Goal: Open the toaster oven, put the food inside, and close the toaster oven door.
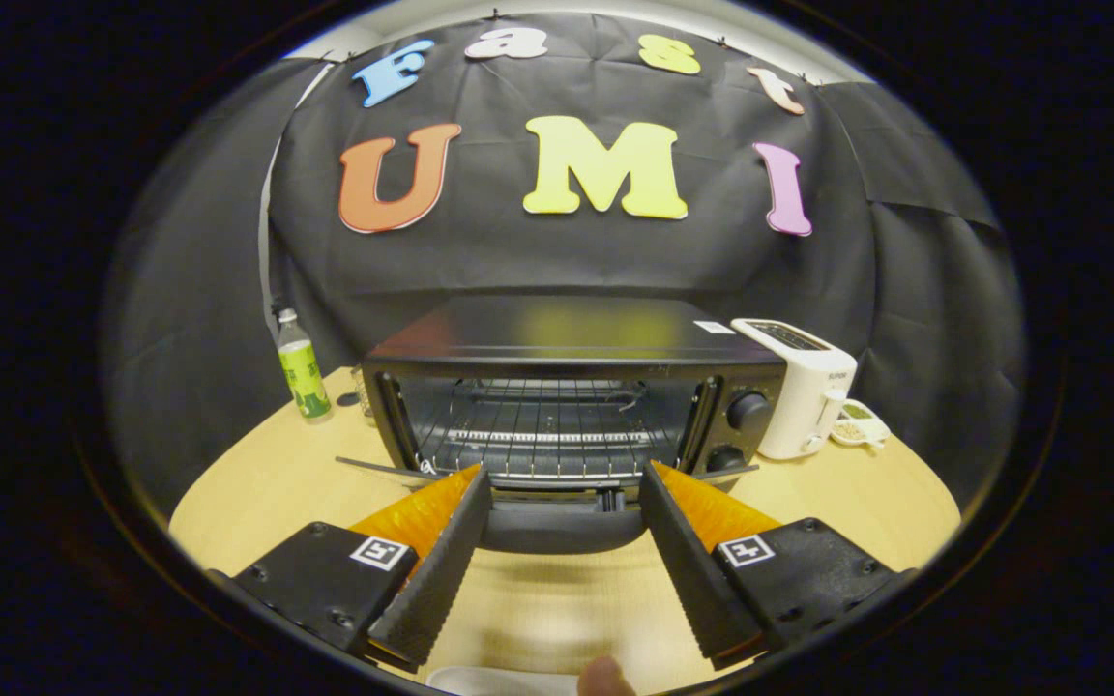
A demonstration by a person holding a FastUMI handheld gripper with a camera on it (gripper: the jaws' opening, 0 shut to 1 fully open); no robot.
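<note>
**Gripper view: oven door down, food below my tongs**

Gripper view showed my tongs (565,551) spread wide with nothing held, both fingers pointing straight at the toaster oven (571,387). Its door (562,527) was already dropped open and lay flat toward me, its front edge just ahead of and between my fingertips. Beyond it the wire rack (542,425) stood bare, so I judged the opening done and the loading not yet begun.

What the coming move turned on was this: the oven mouth lay dead ahead along my fingers, while the food seemed to lie the other way, close under me. Below the fingers, at the near edge of the worktop (248,493), I could make out a pale rim of what may have been a plate (499,681) and a small brownish rounded thing (603,677) on it, both cut off and blurred. I could not tell its shape or its long axis. I judged I would need to tip down and draw back to reach it, then carry it forward over the lowered door and onto the rack, keeping clear of the door's edge.

Off to the sides, well apart from my path, stood a green-labelled bottle (303,365) left of the oven and a white toaster (802,387) just beside its right wall.
</note>
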